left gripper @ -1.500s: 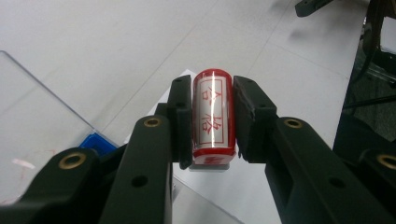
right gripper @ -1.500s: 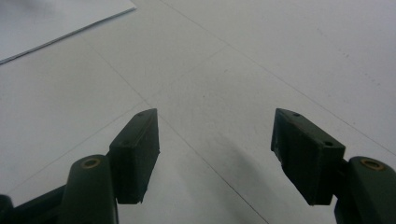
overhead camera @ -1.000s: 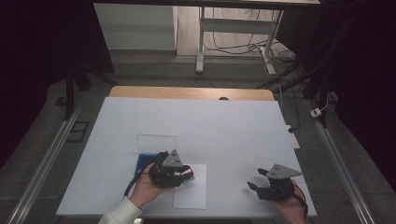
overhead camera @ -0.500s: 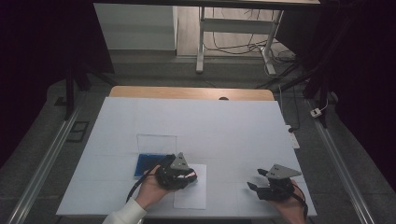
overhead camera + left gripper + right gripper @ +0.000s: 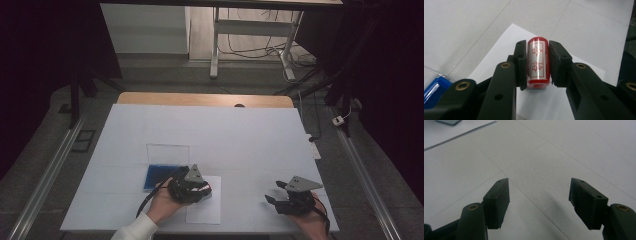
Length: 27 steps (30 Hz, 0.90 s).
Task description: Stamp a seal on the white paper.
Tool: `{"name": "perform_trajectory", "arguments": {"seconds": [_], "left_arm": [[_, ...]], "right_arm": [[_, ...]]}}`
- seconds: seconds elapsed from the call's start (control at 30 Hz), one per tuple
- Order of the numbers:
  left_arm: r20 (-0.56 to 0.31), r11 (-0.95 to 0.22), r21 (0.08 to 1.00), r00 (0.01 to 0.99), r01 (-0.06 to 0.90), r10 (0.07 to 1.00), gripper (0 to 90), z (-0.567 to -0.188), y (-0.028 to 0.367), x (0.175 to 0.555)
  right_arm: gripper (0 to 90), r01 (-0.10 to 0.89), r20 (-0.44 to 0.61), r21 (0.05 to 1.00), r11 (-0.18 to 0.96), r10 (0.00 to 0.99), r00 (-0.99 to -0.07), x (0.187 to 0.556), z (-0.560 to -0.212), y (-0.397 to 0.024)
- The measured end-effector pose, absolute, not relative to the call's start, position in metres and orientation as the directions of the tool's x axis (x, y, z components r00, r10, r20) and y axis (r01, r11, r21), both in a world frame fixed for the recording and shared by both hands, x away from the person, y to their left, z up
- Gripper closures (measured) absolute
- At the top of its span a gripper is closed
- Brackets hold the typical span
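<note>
Two grippers show from above: my left gripper (image 5: 200, 189) sits over the white sheet (image 5: 205, 212), beside the blue ink pad (image 5: 159, 175). Left gripper view: my jaws clamp the red stamp (image 5: 538, 62) above that sheet. Right gripper view: my right gripper (image 5: 539, 205) gapes wide over bare table (image 5: 574, 150).

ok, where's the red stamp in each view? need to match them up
High view: red stamp low centre-left, in the left tool, over the white paper sheet.
Left gripper view: stamp mid-frame, clamped between both jaws, above the sheet.
Right gripper view: not in this picture; the right tool is open over bare table.
Shared landmark: the white paper sheet, at that view's top left corner.
</note>
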<state>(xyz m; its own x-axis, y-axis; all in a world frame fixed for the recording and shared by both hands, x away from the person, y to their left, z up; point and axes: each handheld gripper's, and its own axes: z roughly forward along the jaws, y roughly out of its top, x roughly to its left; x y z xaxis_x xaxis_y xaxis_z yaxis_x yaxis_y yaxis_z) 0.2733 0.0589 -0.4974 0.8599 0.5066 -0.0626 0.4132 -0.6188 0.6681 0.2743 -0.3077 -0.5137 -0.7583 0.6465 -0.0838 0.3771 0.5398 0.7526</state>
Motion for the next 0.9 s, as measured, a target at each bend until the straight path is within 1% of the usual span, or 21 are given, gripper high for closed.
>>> {"name": "perform_trajectory", "arguments": {"seconds": [0.9], "left_arm": [[-0.062,-0.630,0.657,0.862,0.414,0.503,70.1,-0.5000,0.0569,0.2736]], "right_arm": [[32.6,0.375,-0.087,0.753,0.540,0.647,-0.758,0.2743,-0.5135,-0.3081]]}}
